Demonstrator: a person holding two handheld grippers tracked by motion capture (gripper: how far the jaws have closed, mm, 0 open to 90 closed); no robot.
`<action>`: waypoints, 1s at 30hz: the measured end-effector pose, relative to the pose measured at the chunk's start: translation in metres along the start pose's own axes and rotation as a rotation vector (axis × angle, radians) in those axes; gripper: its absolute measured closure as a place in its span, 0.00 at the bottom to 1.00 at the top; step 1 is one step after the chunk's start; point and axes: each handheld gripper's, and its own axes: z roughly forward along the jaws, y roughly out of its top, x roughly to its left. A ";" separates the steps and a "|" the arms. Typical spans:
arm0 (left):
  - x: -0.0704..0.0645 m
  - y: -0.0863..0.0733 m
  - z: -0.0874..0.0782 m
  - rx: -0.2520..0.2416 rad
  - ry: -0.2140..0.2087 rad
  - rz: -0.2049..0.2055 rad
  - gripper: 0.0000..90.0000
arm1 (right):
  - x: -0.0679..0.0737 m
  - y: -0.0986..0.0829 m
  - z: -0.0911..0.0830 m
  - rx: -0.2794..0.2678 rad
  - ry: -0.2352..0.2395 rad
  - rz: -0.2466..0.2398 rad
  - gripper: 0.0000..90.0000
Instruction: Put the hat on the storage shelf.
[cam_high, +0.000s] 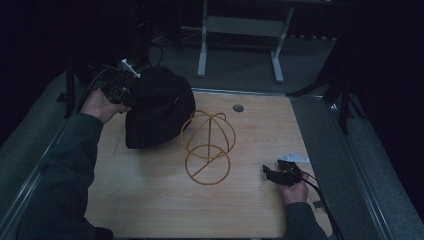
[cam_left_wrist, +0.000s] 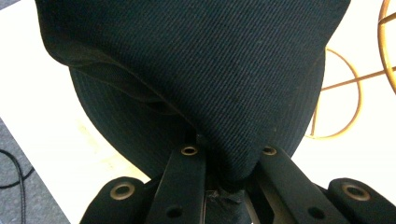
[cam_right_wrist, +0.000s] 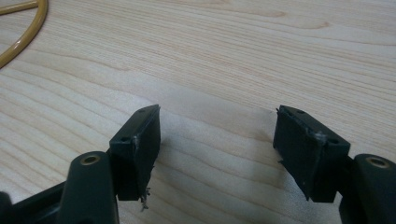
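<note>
We observed the left gripper (cam_high: 120, 92) clamped on the black hat (cam_high: 159, 107) at upper left, while the right gripper (cam_high: 274, 173), jaws apart, rested at lower right.

Wire stand (cam_high: 208, 146) mid-table, hat (cam_high: 159, 107) beside it; bare table (cam_high: 150, 200) nearside.

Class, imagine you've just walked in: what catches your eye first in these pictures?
A black hat hangs at the table's far left, pinched by the left gripper. Beside it, mid-table, stands a golden wire hat stand. The right gripper rests open near the right edge of the wooden table.
</note>
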 end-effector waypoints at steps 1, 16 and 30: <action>0.000 0.001 -0.001 -0.003 0.002 0.005 0.98 | 0.000 0.000 0.000 0.000 0.000 0.000 0.35; -0.001 0.003 -0.015 -0.052 -0.020 0.029 0.98 | 0.000 0.000 0.000 0.000 0.000 0.000 0.35; 0.007 -0.005 -0.032 -0.117 -0.060 0.037 0.98 | 0.000 0.000 0.000 -0.001 0.000 -0.002 0.35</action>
